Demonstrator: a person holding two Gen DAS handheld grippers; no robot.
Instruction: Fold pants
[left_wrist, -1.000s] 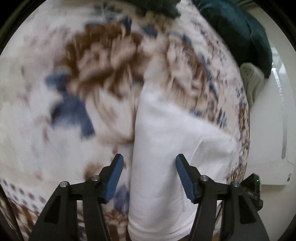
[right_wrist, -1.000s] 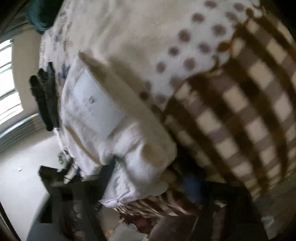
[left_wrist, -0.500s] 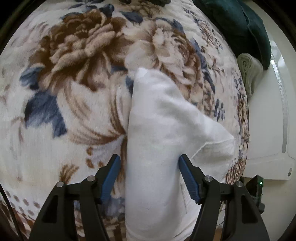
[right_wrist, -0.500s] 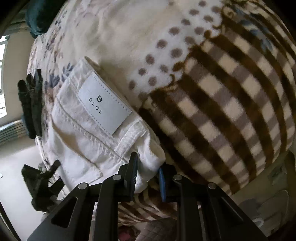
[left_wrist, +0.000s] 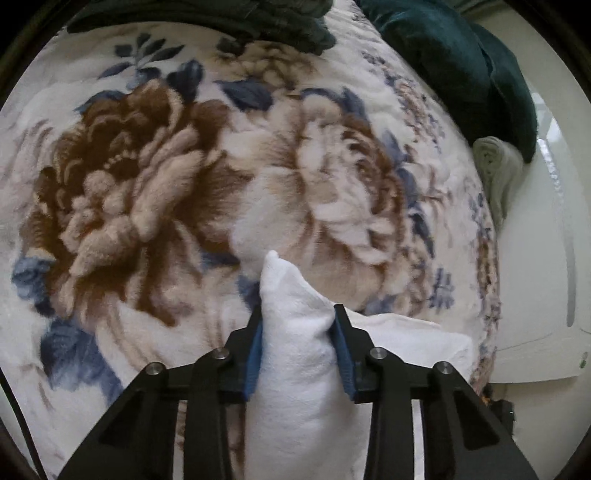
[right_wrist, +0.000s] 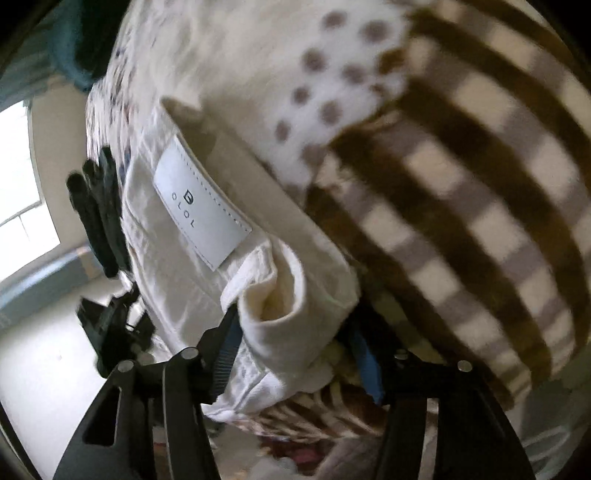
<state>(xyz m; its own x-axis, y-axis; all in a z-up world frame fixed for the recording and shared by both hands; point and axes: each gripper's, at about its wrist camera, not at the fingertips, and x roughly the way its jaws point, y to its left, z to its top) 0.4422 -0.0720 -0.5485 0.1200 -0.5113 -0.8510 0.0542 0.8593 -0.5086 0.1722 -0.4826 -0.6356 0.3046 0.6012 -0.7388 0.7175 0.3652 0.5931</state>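
Both grippers are working the pants (left_wrist: 295, 369) on the bed (left_wrist: 147, 184): left gripper (left_wrist: 298, 343) clenching a bunched end, right gripper (right_wrist: 295, 354) loosely straddling the waistband (right_wrist: 291, 295), folding looking unfinished.

Plush fleece blanket (left_wrist: 147, 206), cream, printed with large brown and beige peonies and blue leaves, spread across the whole surface. Toward the blanket's edge, a band of small brown dots (right_wrist: 325, 74) on white, then a border of brown, grey and cream checks (right_wrist: 480, 192). Dark teal velvet cushion (left_wrist: 461, 74) at the far right corner, touching the blanket. Pale grey-green rolled knit throw (left_wrist: 495, 173) just beside the cushion, at the blanket's right edge. Dark green fabric (left_wrist: 229, 18) bunched along the far edge. Glossy white floor (left_wrist: 546, 258) to the right. Bright window (right_wrist: 22, 173) at left, motion-blurred.
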